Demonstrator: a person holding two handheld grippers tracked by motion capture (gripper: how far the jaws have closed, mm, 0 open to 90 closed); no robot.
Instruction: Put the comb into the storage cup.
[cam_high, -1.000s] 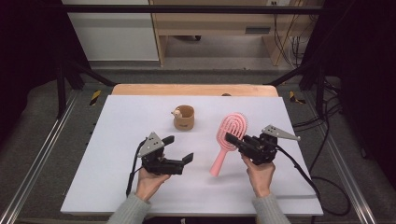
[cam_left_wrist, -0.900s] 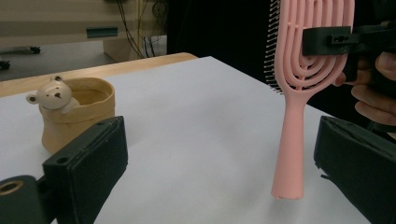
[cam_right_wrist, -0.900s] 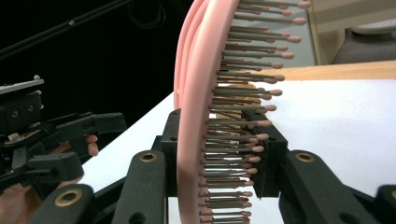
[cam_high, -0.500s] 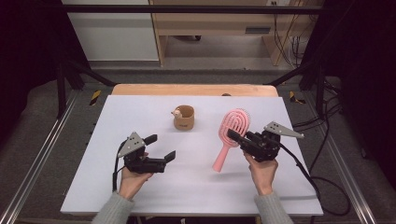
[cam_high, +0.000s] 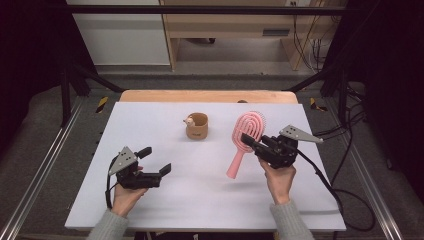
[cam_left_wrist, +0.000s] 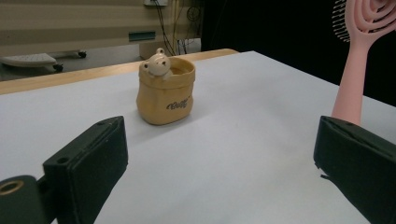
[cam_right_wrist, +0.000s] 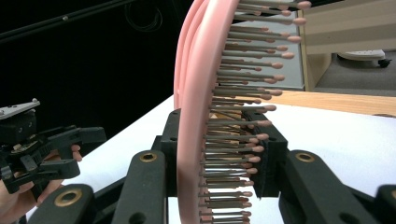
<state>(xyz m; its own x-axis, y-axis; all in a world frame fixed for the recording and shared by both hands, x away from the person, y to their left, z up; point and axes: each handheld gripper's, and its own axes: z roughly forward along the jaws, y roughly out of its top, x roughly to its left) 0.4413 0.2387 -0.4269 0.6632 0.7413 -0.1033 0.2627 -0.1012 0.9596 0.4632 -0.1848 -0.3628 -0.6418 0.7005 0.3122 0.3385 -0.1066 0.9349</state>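
Observation:
A pink hairbrush (cam_high: 248, 131) hangs above the white table (cam_high: 210, 200) at the right, head up and handle slanting down to the left. My right gripper (cam_high: 247, 140) is shut on its head; in the right gripper view the pads clamp the pink brush (cam_right_wrist: 196, 93) and its bristles between them. A tan sack-shaped pot with a small bear figure (cam_high: 197, 126) stands upright at the table's middle back. My left gripper (cam_high: 155, 160) is low at the front left, open and holding nothing. The left gripper view faces the pot (cam_left_wrist: 166, 91), with the brush handle (cam_left_wrist: 351, 79) at the right.
A wooden strip (cam_high: 207, 96) borders the table's far edge. Metal frame rails (cam_high: 45, 165) run along both sides. A black cable (cam_high: 340, 195) trails from the right gripper off the table's right edge. Bare white surface lies between the two hands.
My left hand has moved left across the table, away from the brush, and a little lower, jaws still open. The right hand and brush have stayed put.

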